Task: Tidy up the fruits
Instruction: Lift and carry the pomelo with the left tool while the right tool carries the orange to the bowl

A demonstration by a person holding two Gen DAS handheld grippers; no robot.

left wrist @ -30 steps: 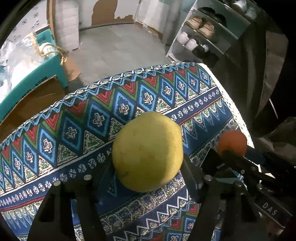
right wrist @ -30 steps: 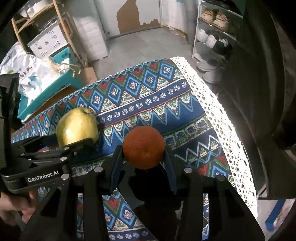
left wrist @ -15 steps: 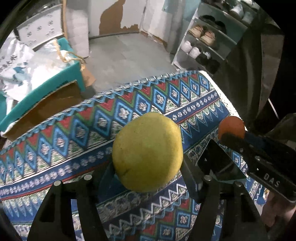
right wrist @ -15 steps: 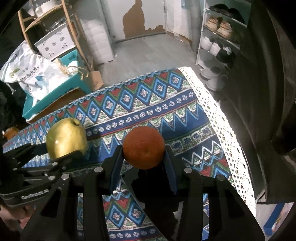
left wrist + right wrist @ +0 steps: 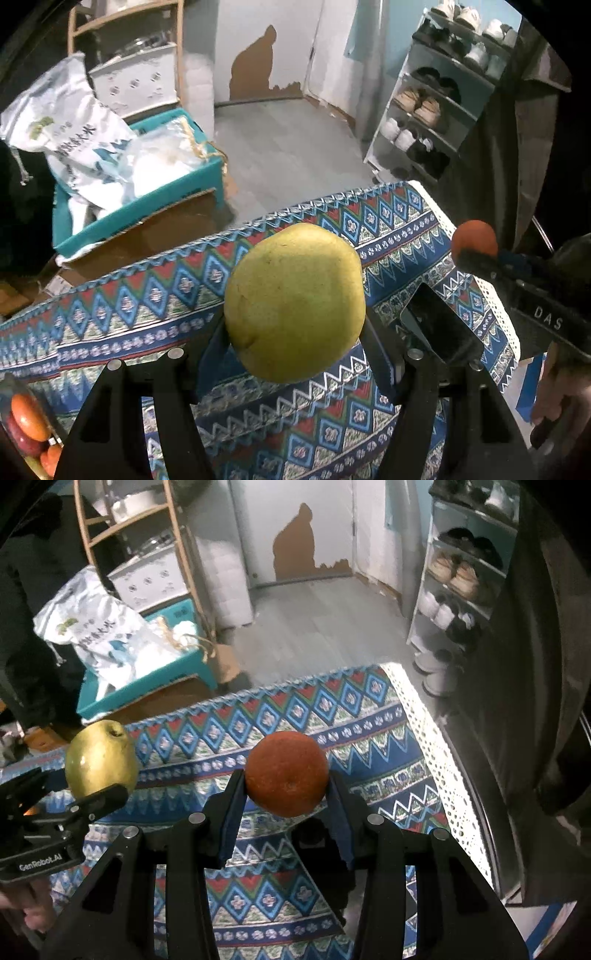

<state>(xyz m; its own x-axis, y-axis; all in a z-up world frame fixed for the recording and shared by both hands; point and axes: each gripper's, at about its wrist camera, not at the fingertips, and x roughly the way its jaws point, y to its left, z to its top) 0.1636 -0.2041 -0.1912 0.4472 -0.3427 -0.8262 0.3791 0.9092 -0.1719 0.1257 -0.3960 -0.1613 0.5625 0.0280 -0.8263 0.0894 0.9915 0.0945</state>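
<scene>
Both grippers are loaded up. The left gripper [image 5: 295,343] is clamped on a big yellow-green pear [image 5: 295,302], and the right gripper [image 5: 286,797] is squeezed shut on an orange [image 5: 287,773], both fruits held up off the patterned tablecloth [image 5: 369,738].

In the left wrist view the orange sits out at 3 o'clock, well apart from the pear. In the right wrist view the pear is over at 9 o'clock.

Edges: the far edge of the table runs across at about 12 o'clock, and the right edge with the white lace trim [image 5: 436,738] drops off around 3 o'clock. Past the far edge there's open grey floor [image 5: 325,624]. A teal box [image 5: 147,199] stuffed with white bags crowds the 10 o'clock side, and a shoe rack [image 5: 436,107] stands at 2 o'clock.

Count: one pear, one orange, two grippers. A clear pack of fruit [image 5: 27,424] peeks in at 8 o'clock of the left view, with two or three reddish-orange pieces; I can't tell exactly.
</scene>
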